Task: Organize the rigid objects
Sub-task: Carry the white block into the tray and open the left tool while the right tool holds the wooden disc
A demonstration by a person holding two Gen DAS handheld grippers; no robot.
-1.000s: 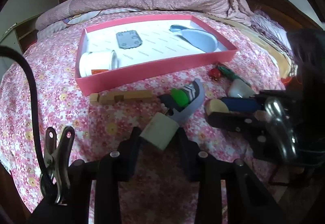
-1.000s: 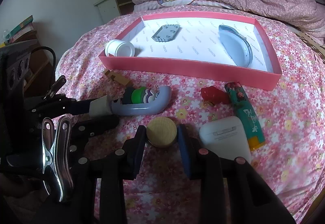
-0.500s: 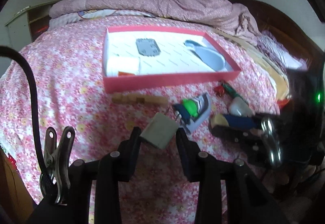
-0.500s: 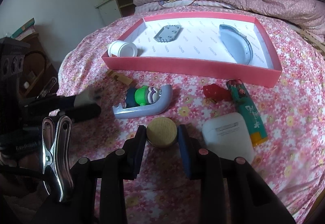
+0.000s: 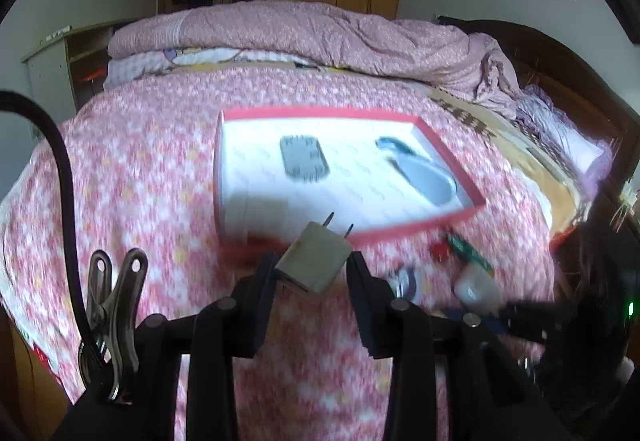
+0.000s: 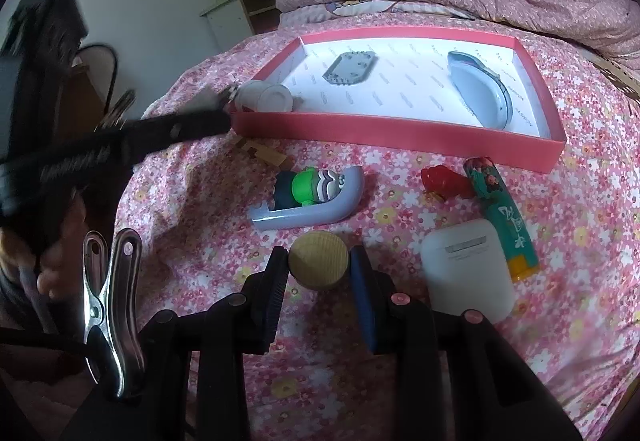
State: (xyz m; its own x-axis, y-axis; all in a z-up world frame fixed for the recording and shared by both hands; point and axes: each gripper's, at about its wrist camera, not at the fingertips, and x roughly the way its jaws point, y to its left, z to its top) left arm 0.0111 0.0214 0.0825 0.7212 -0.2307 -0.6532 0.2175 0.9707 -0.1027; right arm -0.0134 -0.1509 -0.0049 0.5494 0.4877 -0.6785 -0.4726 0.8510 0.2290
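Observation:
My left gripper (image 5: 314, 267) is shut on a white plug adapter (image 5: 316, 261), prongs forward, held above the near left edge of the pink tray (image 5: 440, 145). It also shows, blurred, in the right wrist view (image 6: 192, 121) by the tray's left corner (image 6: 400, 131). My right gripper (image 6: 318, 265) is shut on a round wooden-capped object (image 6: 318, 259) low over the bedspread. The tray holds a white cup (image 6: 268, 99), a grey plate (image 6: 352, 67) and a blue-grey curved piece (image 6: 480, 93).
On the flowered bedspread lie a wooden block (image 6: 264, 155), a grey-blue hook with a green figure (image 6: 312, 197), a red toy (image 6: 442, 181), a teal lighter (image 6: 500, 213) and a white earbud case (image 6: 466, 265). A rolled quilt (image 5: 320, 33) lies behind the tray.
My left gripper has lifted the plug adapter off the bedspread and moved forward to the tray's near left edge. My right gripper has stayed in place, still shut on the wooden-capped object.

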